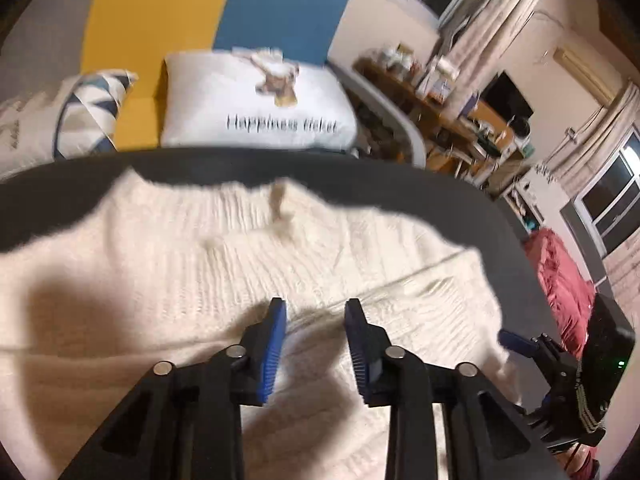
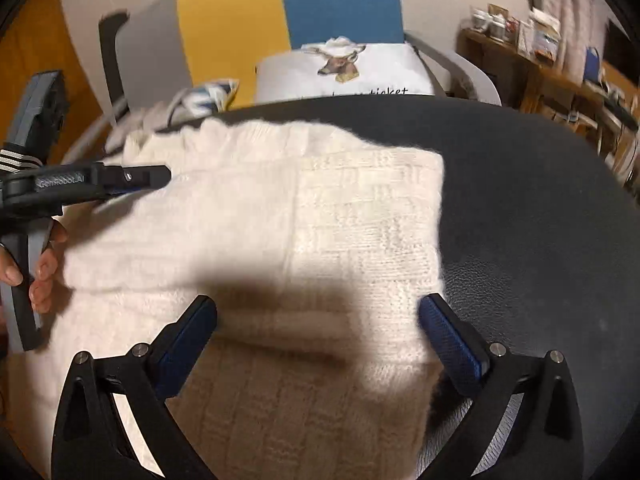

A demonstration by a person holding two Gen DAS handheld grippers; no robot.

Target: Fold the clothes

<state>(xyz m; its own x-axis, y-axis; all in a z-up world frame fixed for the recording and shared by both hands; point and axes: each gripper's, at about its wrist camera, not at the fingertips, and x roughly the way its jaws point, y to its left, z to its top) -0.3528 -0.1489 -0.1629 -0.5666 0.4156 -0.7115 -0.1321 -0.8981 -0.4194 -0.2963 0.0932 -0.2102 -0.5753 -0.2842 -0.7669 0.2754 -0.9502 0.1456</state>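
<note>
Your right gripper (image 2: 316, 320) is hovering with fingers spread wide over the folded cream sweater (image 2: 280, 220) lying on the dark tabletop (image 2: 540, 200) (left gripper (image 1: 316, 312) also released, gripping nothing), deer pillow (image 1: 256, 100) sitting behind.

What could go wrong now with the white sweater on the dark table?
1. The cream knitted sweater has an edge near the rim of the dark round table; a pull could slide it off.
2. Both the left gripper and right gripper are open, holding nothing, so the thick folded layers may spring open.
</note>
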